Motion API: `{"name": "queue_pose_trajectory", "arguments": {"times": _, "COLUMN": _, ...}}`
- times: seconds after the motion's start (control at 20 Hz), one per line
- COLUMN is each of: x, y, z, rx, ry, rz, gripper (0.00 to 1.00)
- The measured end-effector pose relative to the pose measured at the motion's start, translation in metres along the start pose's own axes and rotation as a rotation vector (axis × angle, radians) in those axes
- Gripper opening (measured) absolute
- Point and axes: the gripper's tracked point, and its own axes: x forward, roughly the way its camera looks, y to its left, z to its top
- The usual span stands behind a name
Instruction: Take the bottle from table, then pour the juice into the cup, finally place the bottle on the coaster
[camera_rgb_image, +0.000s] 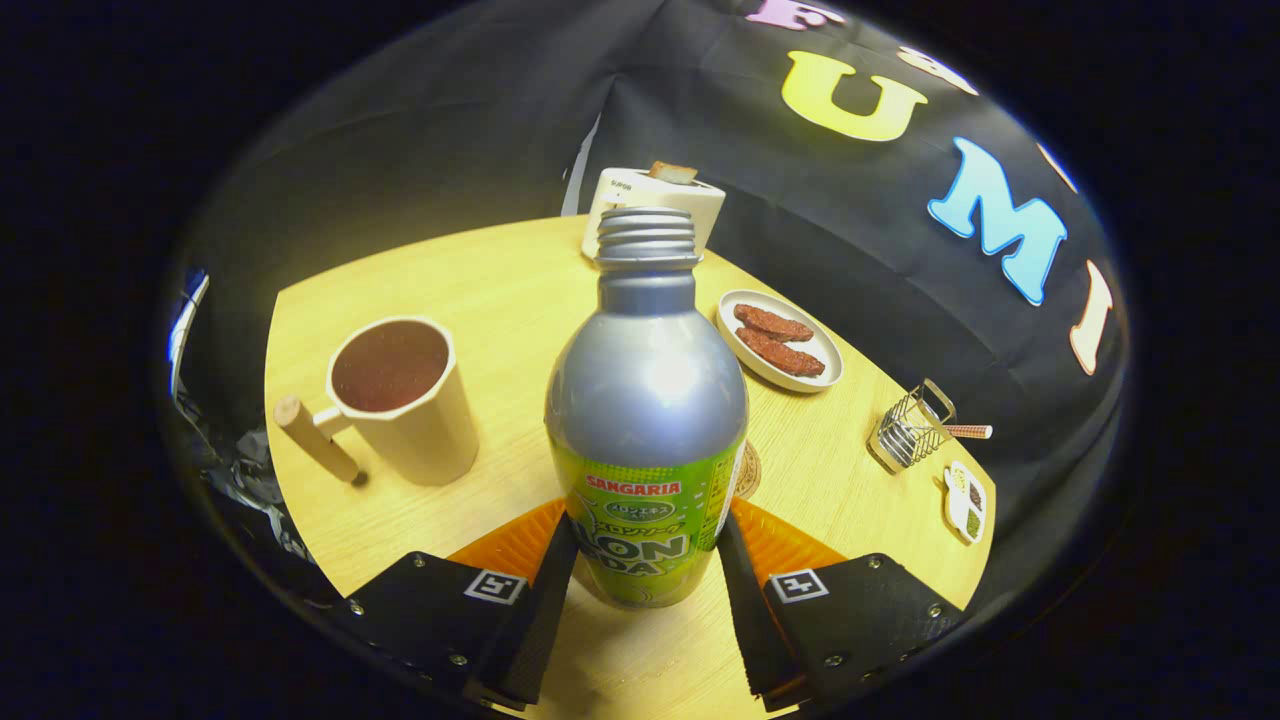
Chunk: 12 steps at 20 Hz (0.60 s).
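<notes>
My claw (645, 590) is clamped on the bottle (647, 400), 2 fingers (545, 600) pressing its lower label from either side, so it's between them, upright, cap off, threaded neck open. Can't tell if it's lifted yet or sitting on the table (500, 290). Step in hand, I'd say: the take is done or nearly, pour comes next. Cup (405, 400) w/ its wooden handle stands ahead and to the left of the bottle, near but apart, inside looks dark, maybe already holding sth. Coaster (748, 470) peeks out just behind the bottle's right side, mostly hidden. Next move prob. needs a lift, a swing left over the cup's rim, then a slow tilt w/ the neck over the opening; grip must stay firm, metal body looks slick. Plate (770, 370) w/ 2 brown pieces sits beyond to the right, well clear.
</notes>
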Motion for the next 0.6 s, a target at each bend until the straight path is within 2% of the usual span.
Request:
{"name": "queue_pose_trajectory", "arguments": {"times": 0.45, "x": 0.023, "y": -0.033, "z": 0.028, "rx": 0.176, "ry": -0.144, "rz": 0.032, "gripper": 0.74}}
{"name": "queue_pose_trajectory", "arguments": {"times": 0.6, "x": 0.034, "y": -0.047, "z": 0.037, "rx": 0.193, "ry": -0.186, "rz": 0.009, "gripper": 0.74}}
